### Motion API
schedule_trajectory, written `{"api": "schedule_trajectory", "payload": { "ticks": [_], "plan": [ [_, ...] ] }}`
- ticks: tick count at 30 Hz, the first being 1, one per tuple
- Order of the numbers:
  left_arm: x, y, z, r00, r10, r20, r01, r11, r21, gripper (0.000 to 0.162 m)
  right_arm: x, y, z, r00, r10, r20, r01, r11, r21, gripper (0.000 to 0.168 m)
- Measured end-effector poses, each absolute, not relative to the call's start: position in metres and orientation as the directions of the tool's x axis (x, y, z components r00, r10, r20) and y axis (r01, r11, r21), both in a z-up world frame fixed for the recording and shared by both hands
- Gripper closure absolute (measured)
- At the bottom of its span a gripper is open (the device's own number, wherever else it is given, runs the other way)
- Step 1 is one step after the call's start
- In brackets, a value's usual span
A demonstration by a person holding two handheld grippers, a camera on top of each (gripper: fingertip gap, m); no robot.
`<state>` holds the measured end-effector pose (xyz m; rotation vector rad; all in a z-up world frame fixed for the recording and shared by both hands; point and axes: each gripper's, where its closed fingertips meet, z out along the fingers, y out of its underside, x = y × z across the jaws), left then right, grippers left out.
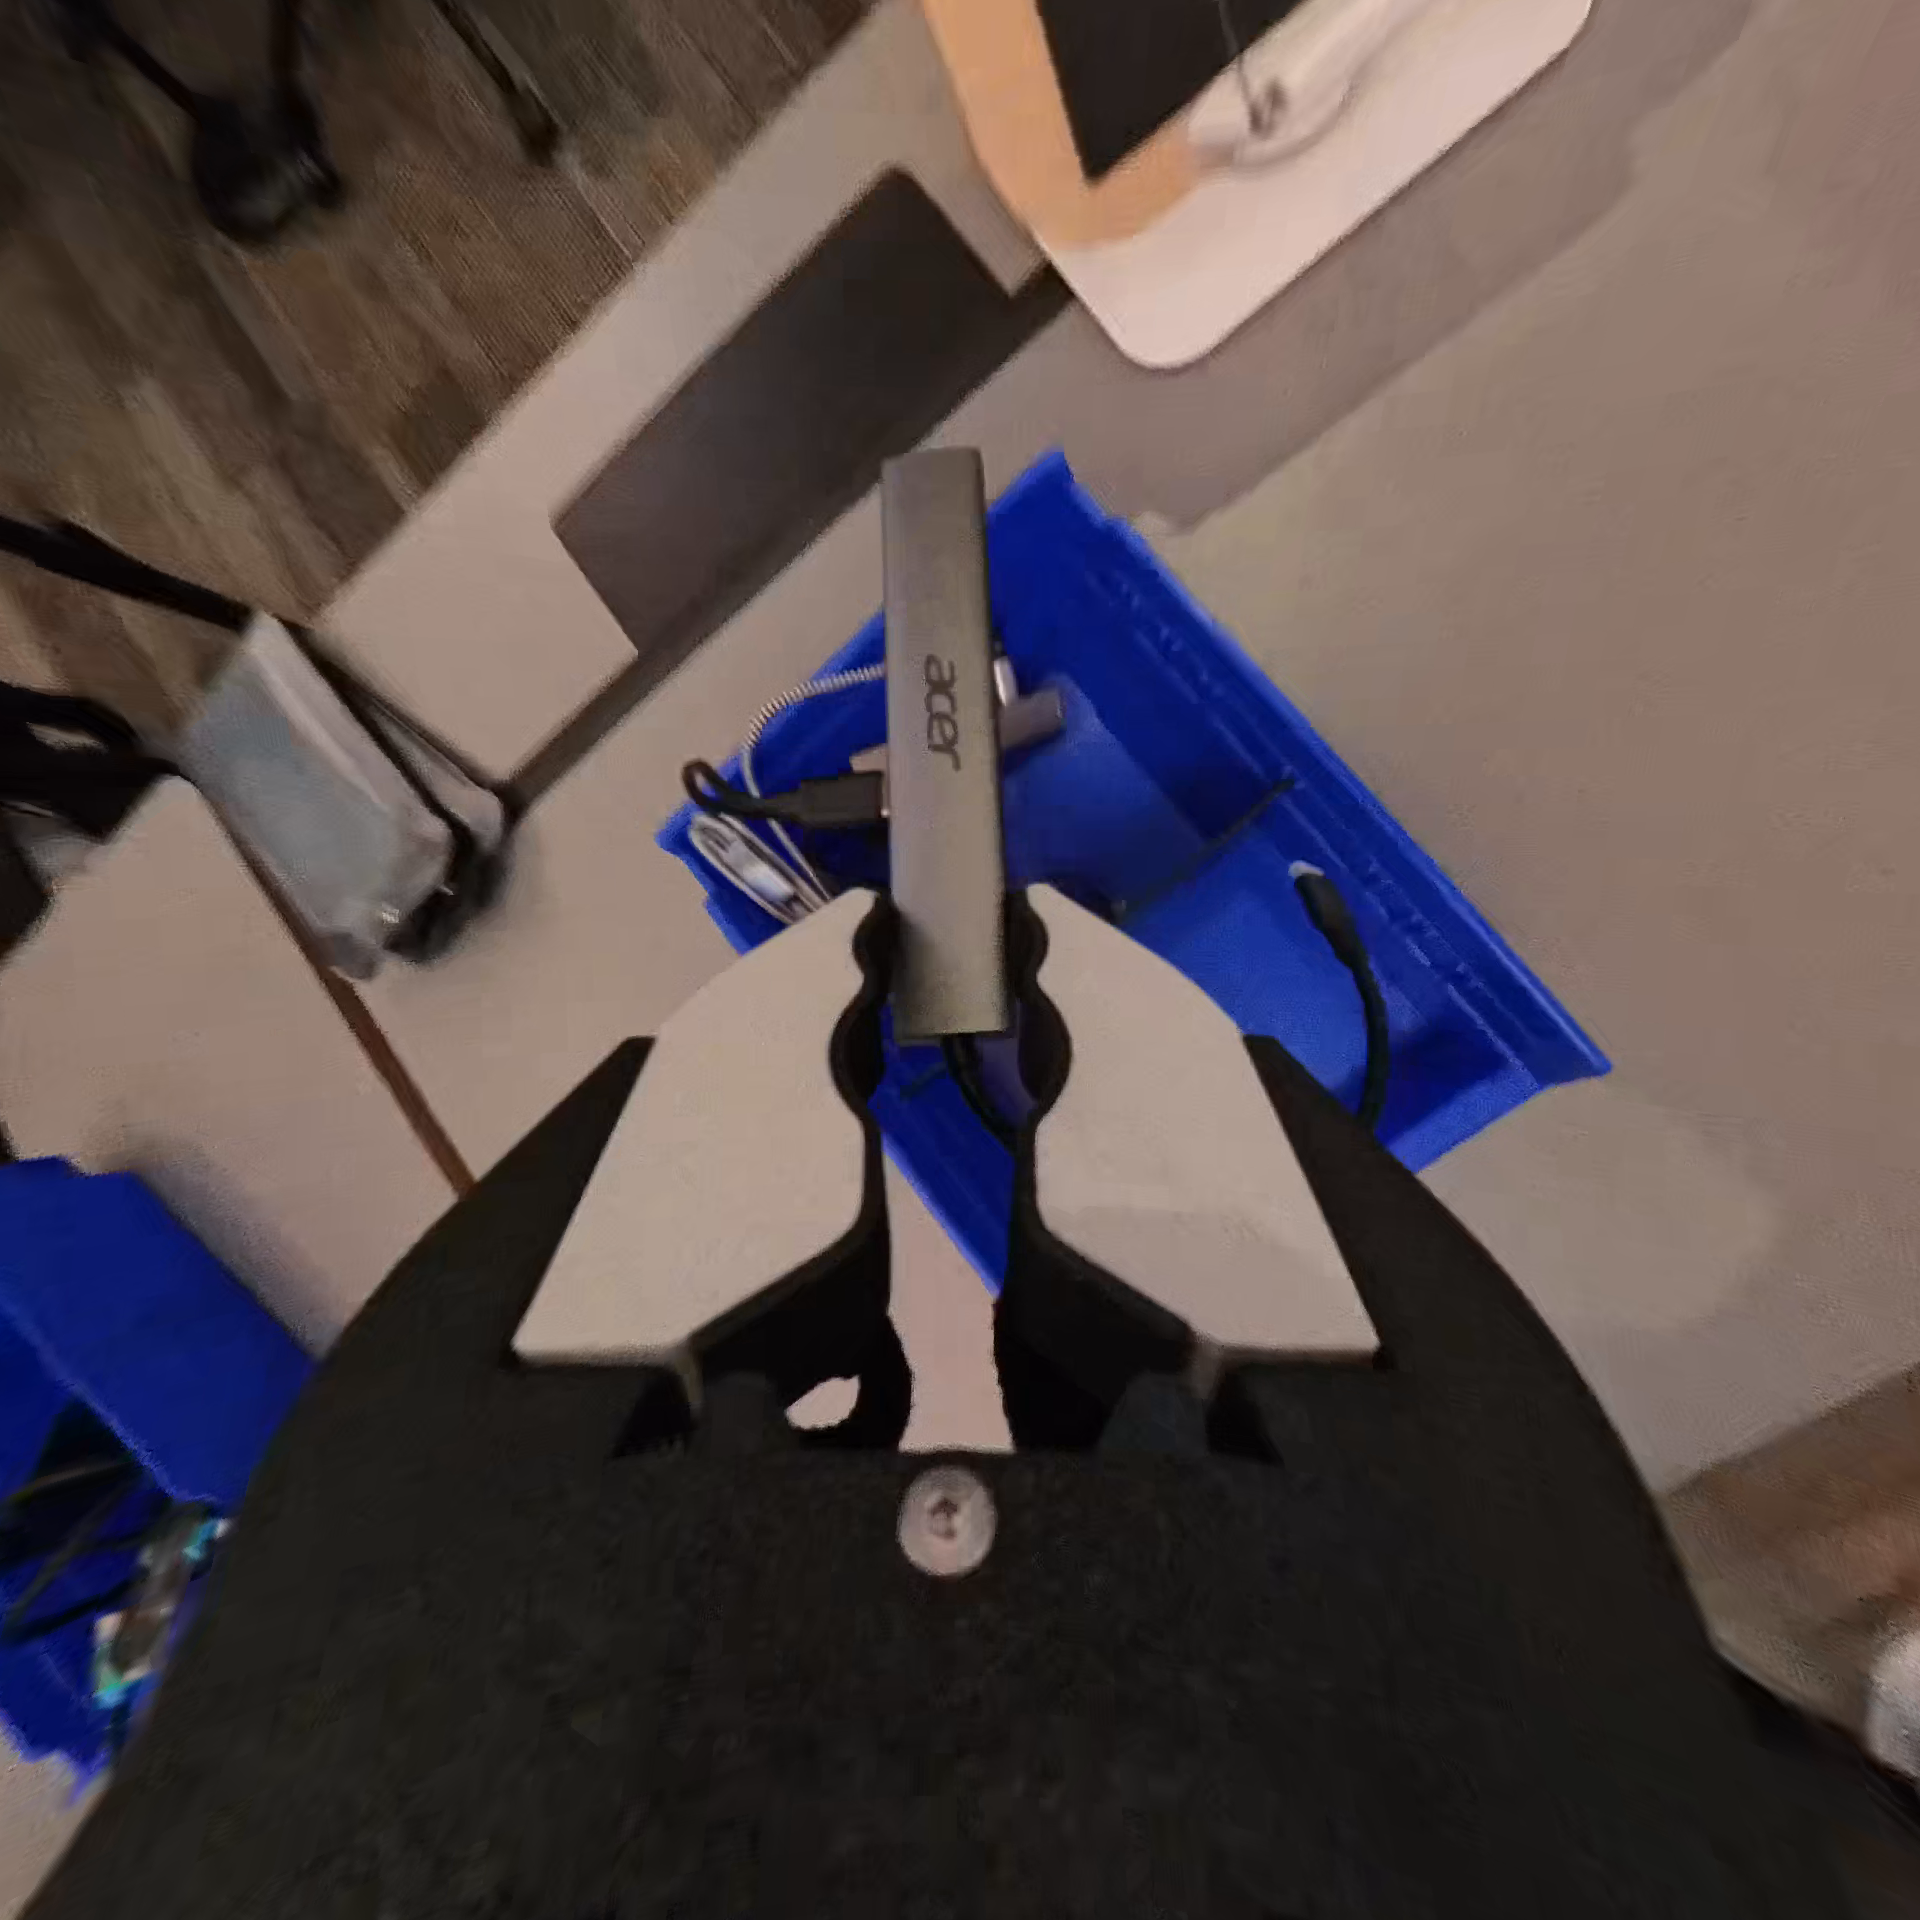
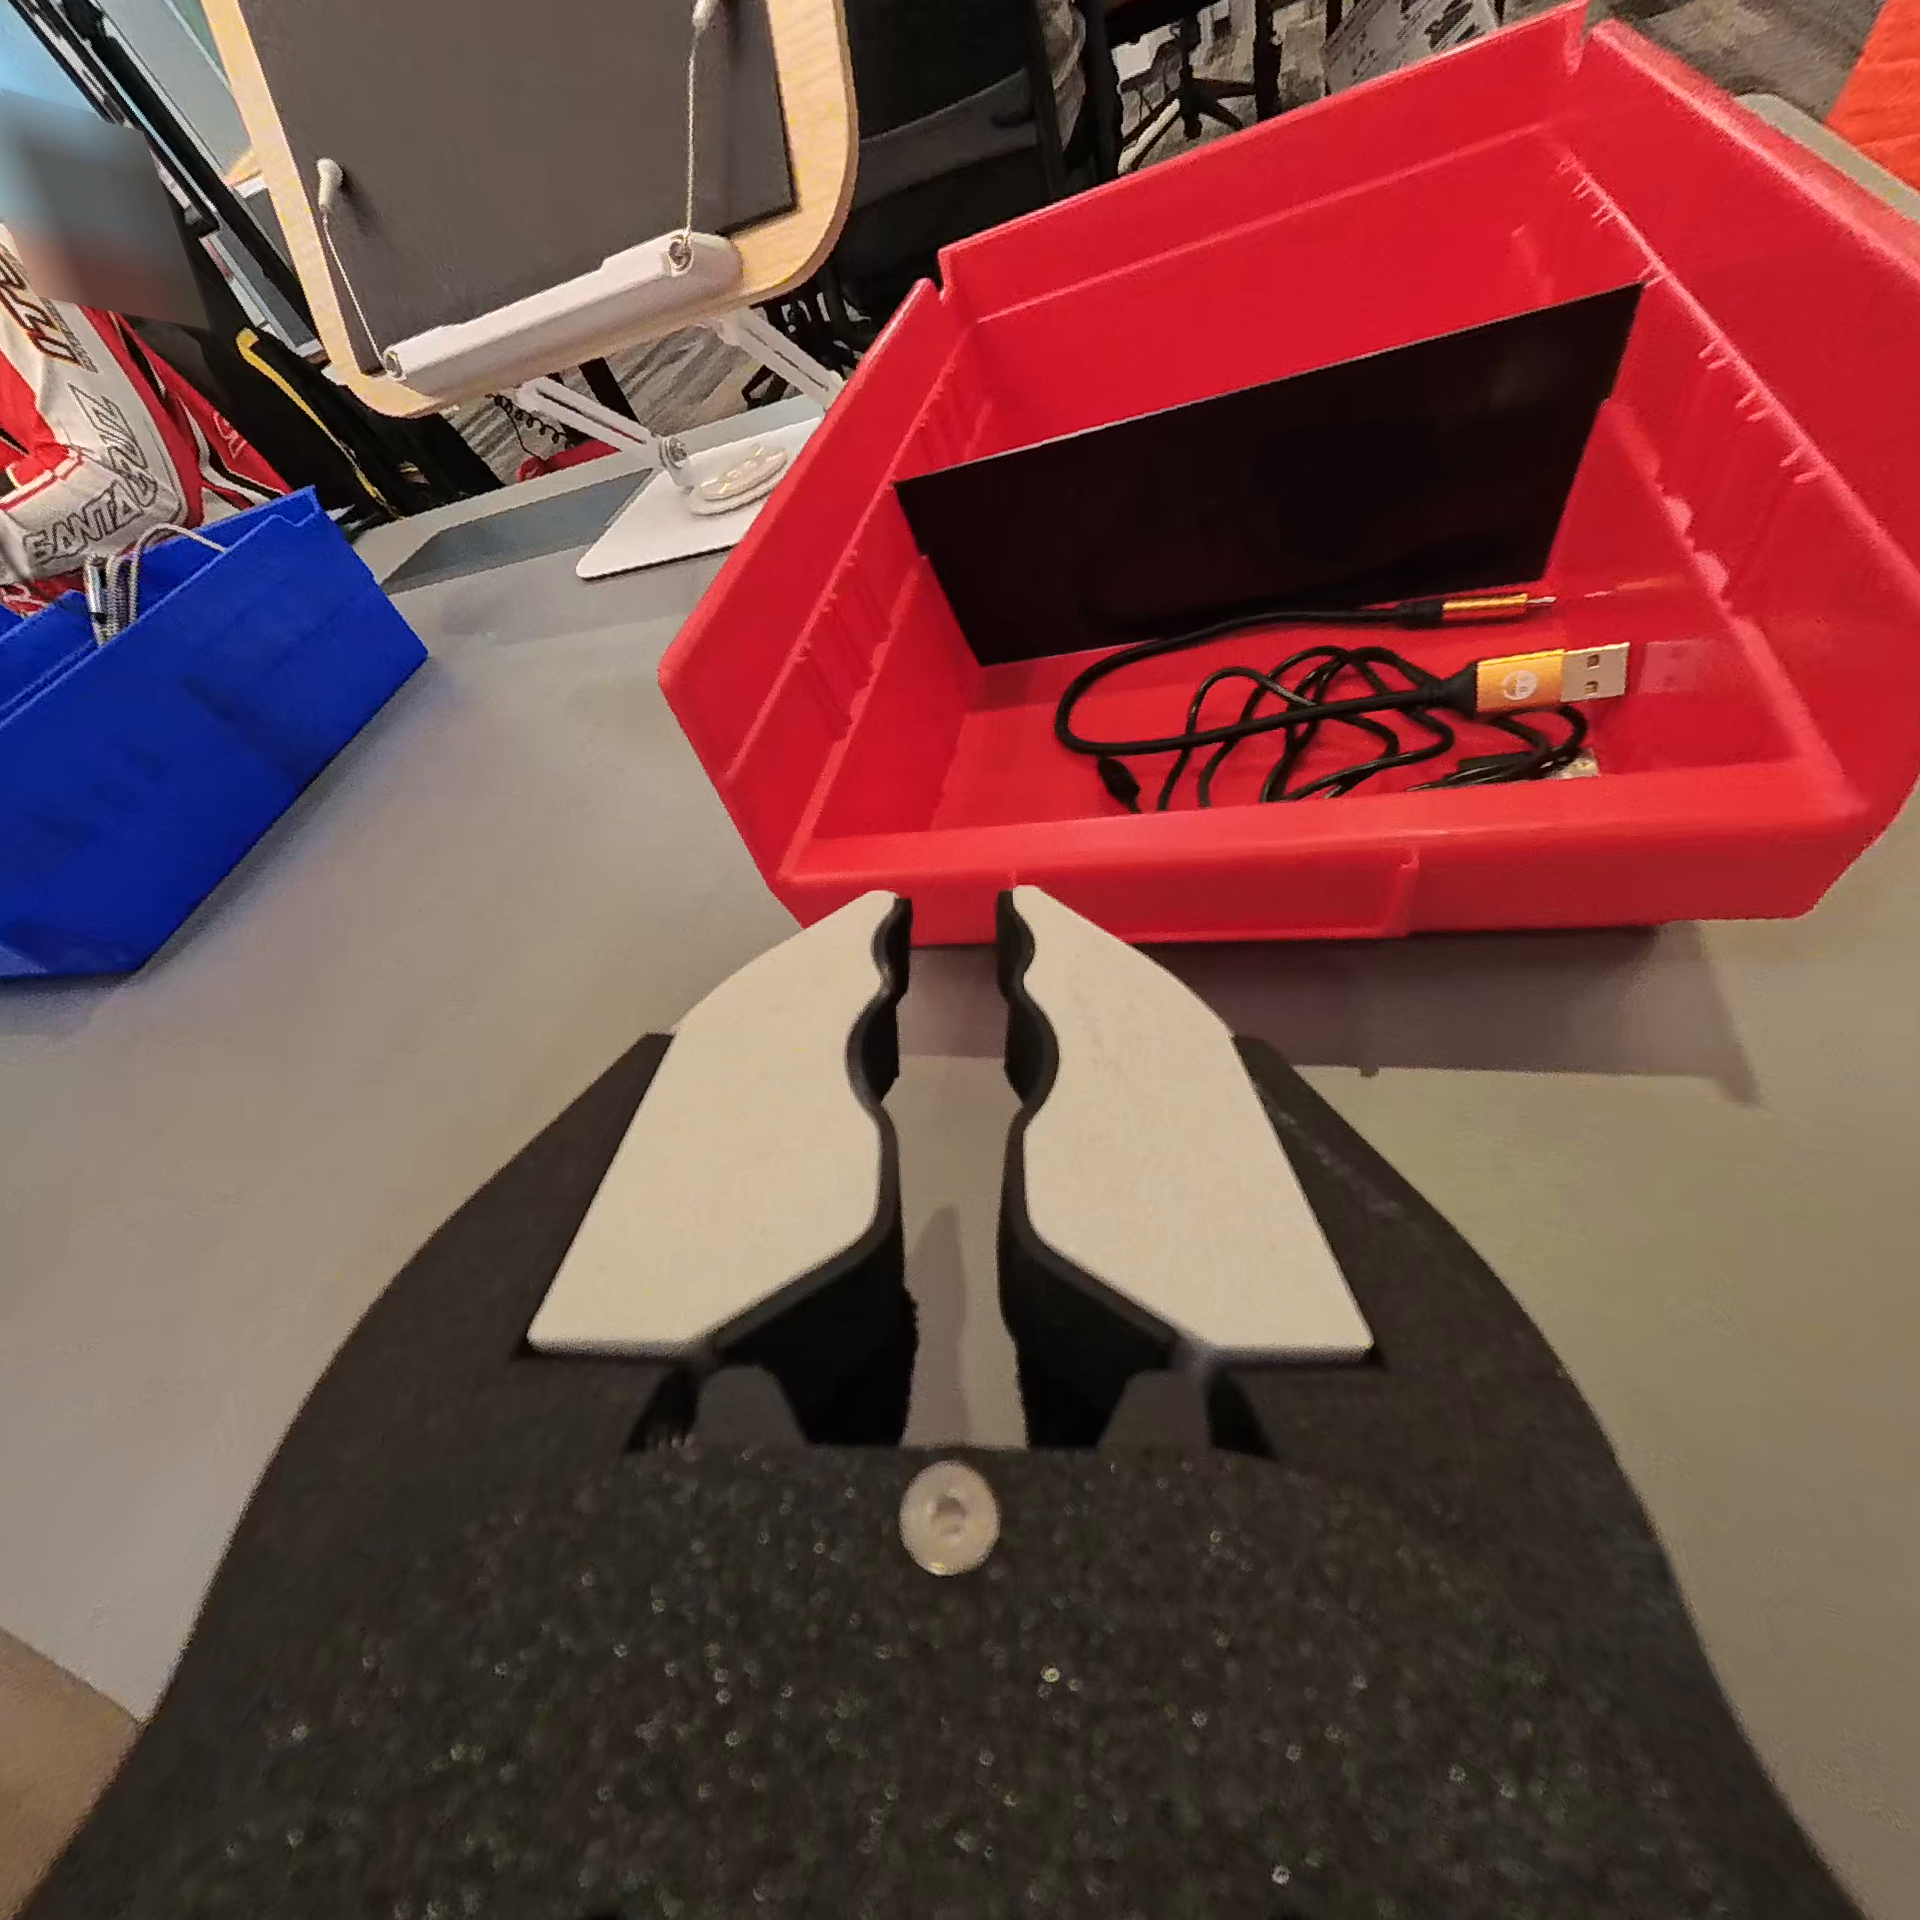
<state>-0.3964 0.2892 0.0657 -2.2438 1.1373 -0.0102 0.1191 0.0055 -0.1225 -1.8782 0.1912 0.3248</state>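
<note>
- You are working over a grey table (image 2: 312, 1091), with a wood-grain floor (image 1: 208, 312) beyond its edge in the left wrist view.
- A red bin (image 2: 1091, 862) stands on the table just ahead of your right gripper (image 2: 953, 914); a black divider (image 2: 1247, 499) splits it crosswise.
- A blue bin (image 1: 1403, 790) sits below your left gripper (image 1: 951, 914), and in the right wrist view it (image 2: 208, 727) stands to the left of the red one.
- A tangled black cable (image 2: 1299, 727) with an orange-collared USB plug (image 2: 1548, 675) lies in the red bin's near compartment.
- Your left gripper's fingers pinch a slim grey hub (image 1: 940, 727) near its lower end; it is held up above the blue bin, its black cord (image 1: 1351, 987) trailing into the bin.
- Your right gripper's fingers hold nothing, with a narrow gap between them.
</note>
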Motion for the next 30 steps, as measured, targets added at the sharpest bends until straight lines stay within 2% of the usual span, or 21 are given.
{"api": "schedule_trajectory", "payload": {
  "ticks": [3, 6, 10, 13, 17, 21, 25, 30],
  "plan": [
    [-0.375, 0.281, 0.122, 0.559, -0.687, -0.463, -0.777, -0.241, -0.581, 0.141, 0.119, 0.005, -0.122, 0.951, 0.028, -0.309, -0.284, -0.325, -0.902, 0.153],
    [-0.352, 0.265, 0.178, 0.541, -0.613, -0.576, -0.771, -0.087, -0.631, 0.141, 0.121, 0.004, -0.121, 0.949, 0.024, -0.314, -0.291, -0.319, -0.902, 0.154],
    [-0.327, 0.234, 0.255, 0.554, -0.506, -0.662, -0.709, 0.131, -0.693, 0.141, 0.12, 0.003, -0.12, 0.948, 0.026, -0.318, -0.294, -0.316, -0.902, 0.154],
    [-0.296, 0.202, 0.278, 0.518, -0.548, -0.657, -0.631, 0.273, -0.726, 0.141, 0.119, 0.002, -0.119, 0.949, 0.028, -0.313, -0.289, -0.315, -0.904, 0.154],
    [-0.241, 0.167, 0.224, 0.395, -0.658, -0.641, -0.604, 0.34, -0.721, 0.141, 0.118, 0.001, -0.118, 0.949, 0.033, -0.314, -0.288, -0.312, -0.905, 0.154],
    [-0.192, 0.132, 0.13, 0.292, -0.794, -0.532, -0.553, 0.314, -0.772, 0.141, 0.115, 0.0, -0.113, 0.956, 0.047, -0.291, -0.265, -0.295, -0.918, 0.154],
    [-0.168, 0.101, 0.034, 0.212, -0.834, -0.509, -0.569, 0.318, -0.759, 0.141, 0.106, -0.002, -0.099, 0.971, 0.1, -0.217, -0.188, -0.239, -0.953, 0.153],
    [-0.147, 0.064, -0.044, 0.119, -0.737, -0.666, -0.648, 0.45, -0.614, 0.141, 0.059, -0.003, -0.067, 0.917, 0.312, -0.248, -0.207, -0.159, -0.965, 0.152]
  ]
}}
